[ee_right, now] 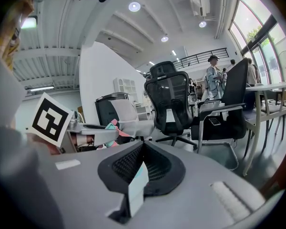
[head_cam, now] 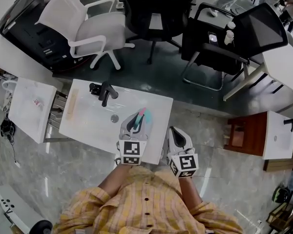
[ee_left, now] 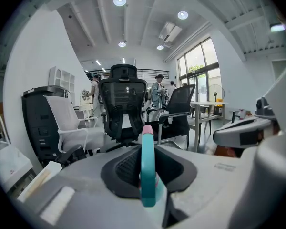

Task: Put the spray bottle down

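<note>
The spray bottle [head_cam: 140, 115] is teal with a pink tip, and only a narrow part of it shows. My left gripper [head_cam: 136, 122] is shut on it above the near right part of the white table [head_cam: 88, 126]. In the left gripper view the teal piece [ee_left: 147, 168] stands upright between the jaws of the left gripper [ee_left: 148, 178]. My right gripper [head_cam: 178, 133] hangs just past the table's near right corner, jaws together. A thin pale strip [ee_right: 135, 189] shows between the jaws of the right gripper [ee_right: 136, 185]; I cannot tell what it is. That view also shows the left gripper [ee_right: 93, 132].
A black clamp-like tool [head_cam: 103, 92], a small round disc [head_cam: 115, 118] and a pale wooden strip [head_cam: 71, 104] lie on the table. A white office chair [head_cam: 90, 28] and black chairs [head_cam: 154, 13] stand behind it. A white side unit [head_cam: 31, 106] stands to the left.
</note>
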`<state>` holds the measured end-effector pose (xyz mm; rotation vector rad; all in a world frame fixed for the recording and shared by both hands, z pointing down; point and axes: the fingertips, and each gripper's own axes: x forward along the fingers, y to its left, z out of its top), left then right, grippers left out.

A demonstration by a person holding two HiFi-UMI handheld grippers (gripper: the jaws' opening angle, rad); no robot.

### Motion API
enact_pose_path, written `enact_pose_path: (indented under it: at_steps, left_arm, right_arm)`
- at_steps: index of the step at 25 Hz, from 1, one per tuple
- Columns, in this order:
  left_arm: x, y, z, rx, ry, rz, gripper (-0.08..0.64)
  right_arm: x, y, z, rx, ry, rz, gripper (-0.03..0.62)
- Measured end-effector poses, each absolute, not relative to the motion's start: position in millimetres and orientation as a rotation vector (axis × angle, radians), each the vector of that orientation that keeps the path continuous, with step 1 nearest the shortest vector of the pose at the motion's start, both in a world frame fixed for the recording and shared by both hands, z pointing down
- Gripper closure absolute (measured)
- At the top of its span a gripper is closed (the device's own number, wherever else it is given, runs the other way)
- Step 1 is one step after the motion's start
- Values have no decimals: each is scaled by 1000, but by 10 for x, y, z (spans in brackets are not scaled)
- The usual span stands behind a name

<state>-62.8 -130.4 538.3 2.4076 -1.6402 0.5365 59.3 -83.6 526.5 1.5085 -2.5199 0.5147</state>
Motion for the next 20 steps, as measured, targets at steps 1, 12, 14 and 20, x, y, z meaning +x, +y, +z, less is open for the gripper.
enact_pose_path:
  at_steps: [1,12,14,20]
  left_arm:
    - [-615,-1340,5396,2408,-1640,539,489]
    - [-523,-1764,5616,2401,-1632,570,489]
    - [-509,-1837,5671,2397,-1628,581,489]
    - [-481,-2018,5849,2369,-1613,602,489]
  right_arm:
    - [599,-848,5278,1505,-2520,518,592]
    - [703,-959,5415,1504,-2495,544,592]
    - [722,-970,5440,1505,-2490,550,592]
    - [786,-1013,5518,1510,-2473,568,592]
